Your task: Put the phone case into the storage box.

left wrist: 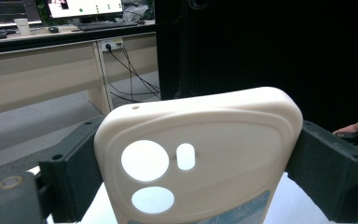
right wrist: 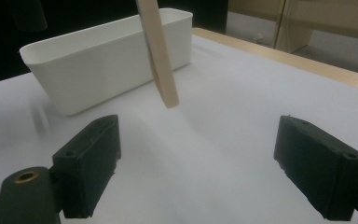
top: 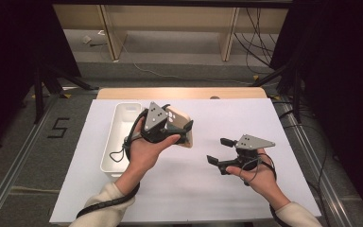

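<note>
Cream phone case [left wrist: 200, 158] clamped between black tongs [left wrist: 200, 172].

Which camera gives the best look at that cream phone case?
The left gripper view: the phone case faces the camera, showing its lens cutouts, clamped between the jaws. The high view shows it small, half hidden by the left gripper. The right gripper view sees it edge-on.

a black "5" is marked on the floor [top: 58, 127].

The left hand-held gripper [top: 182, 130] is lifted, its jaws pointing toward 3 o'clock and pressed on both sides of something. The right hand-held gripper [top: 221, 151] sits lower, its jaws wide apart with nothing between, pointing toward 9 o'clock.
</note>
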{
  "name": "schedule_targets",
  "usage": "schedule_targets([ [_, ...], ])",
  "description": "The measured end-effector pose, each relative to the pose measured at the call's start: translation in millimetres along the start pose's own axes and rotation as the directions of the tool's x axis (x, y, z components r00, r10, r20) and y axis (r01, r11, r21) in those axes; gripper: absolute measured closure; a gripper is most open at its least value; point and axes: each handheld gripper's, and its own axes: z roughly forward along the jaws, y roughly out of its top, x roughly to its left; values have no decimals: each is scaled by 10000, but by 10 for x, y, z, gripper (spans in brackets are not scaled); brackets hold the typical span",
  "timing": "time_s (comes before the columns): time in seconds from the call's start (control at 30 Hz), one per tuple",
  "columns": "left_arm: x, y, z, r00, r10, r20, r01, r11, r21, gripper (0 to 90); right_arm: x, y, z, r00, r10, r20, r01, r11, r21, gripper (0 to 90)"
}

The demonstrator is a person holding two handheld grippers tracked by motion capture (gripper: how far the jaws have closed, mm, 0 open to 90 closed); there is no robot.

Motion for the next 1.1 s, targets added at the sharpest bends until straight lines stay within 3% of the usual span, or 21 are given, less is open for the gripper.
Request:
schedule_targets([
  [1.1,122,64,-75,9991,-99,-417,97,9999,-50,107,-79,-105,-199,9992,76,402,-75,10000,-13,158],
])
